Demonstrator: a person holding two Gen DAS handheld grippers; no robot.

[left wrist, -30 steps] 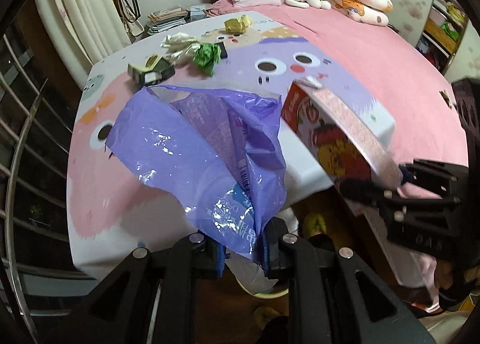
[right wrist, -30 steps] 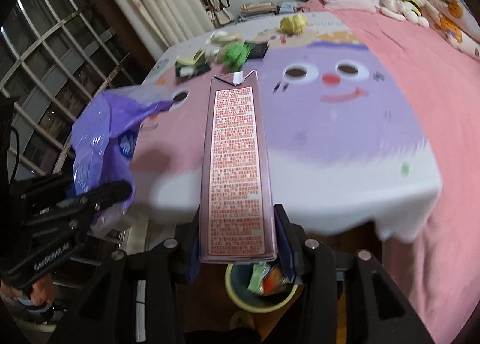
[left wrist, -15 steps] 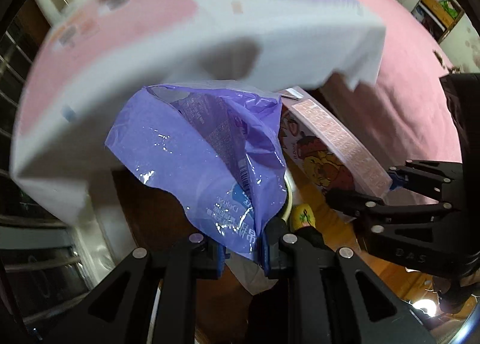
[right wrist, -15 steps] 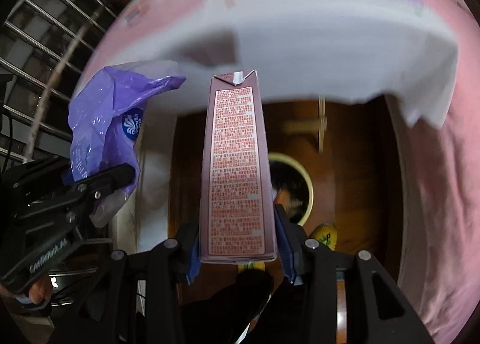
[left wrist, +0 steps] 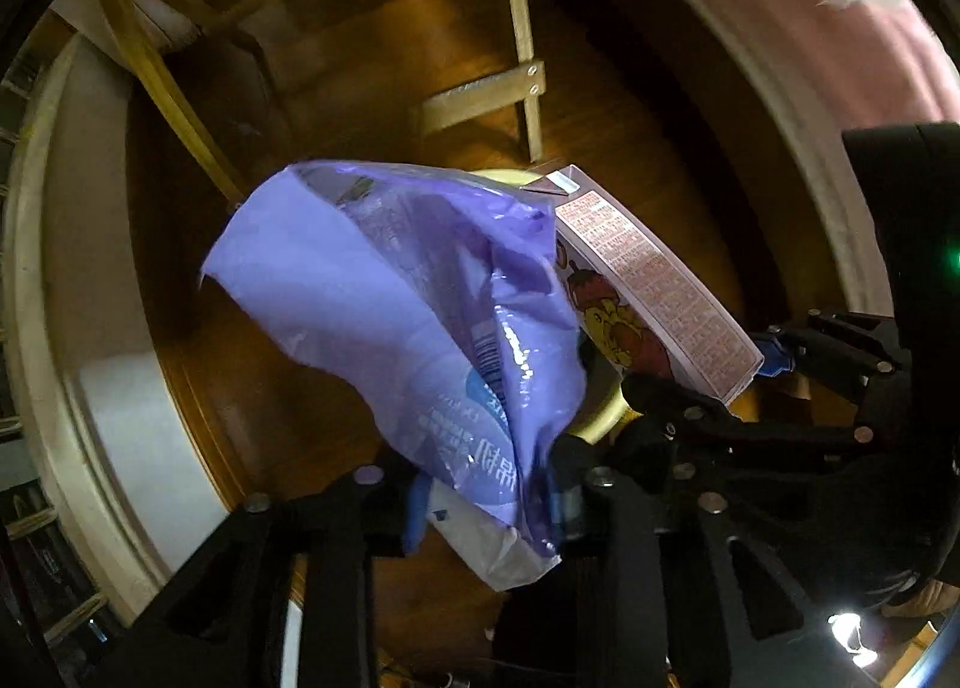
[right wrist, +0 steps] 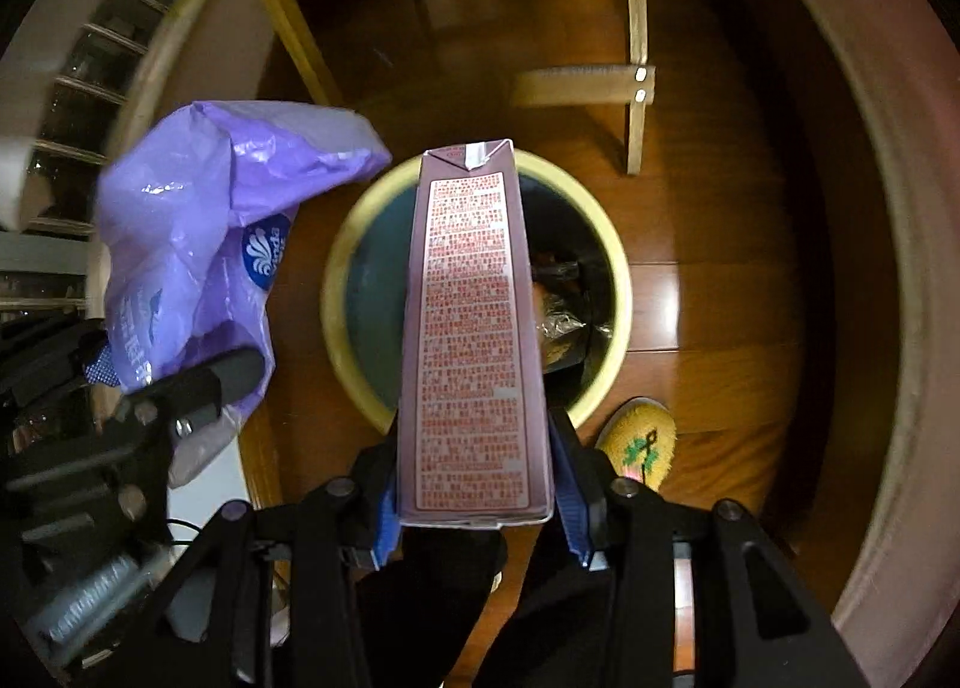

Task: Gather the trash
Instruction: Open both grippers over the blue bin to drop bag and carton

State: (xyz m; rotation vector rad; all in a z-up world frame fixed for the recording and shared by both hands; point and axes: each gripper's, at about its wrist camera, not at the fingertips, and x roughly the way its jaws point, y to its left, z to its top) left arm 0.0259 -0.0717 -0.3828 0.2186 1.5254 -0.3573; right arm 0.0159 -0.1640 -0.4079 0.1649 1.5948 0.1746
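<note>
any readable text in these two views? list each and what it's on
"inda" (partly creased): blue round logo on the purple plastic bag.
White characters lower on the bag, in the left wrist view: blurred, unreadable.
Dense red print on the side of the pink carton: too small to read.
Nothing else legible.

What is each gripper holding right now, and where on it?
The right gripper clamps the pink carton at its bottom end. The left gripper has just been opening its jaws; the purple bag has its lower end loosely between them, apparently not pinched.
</note>
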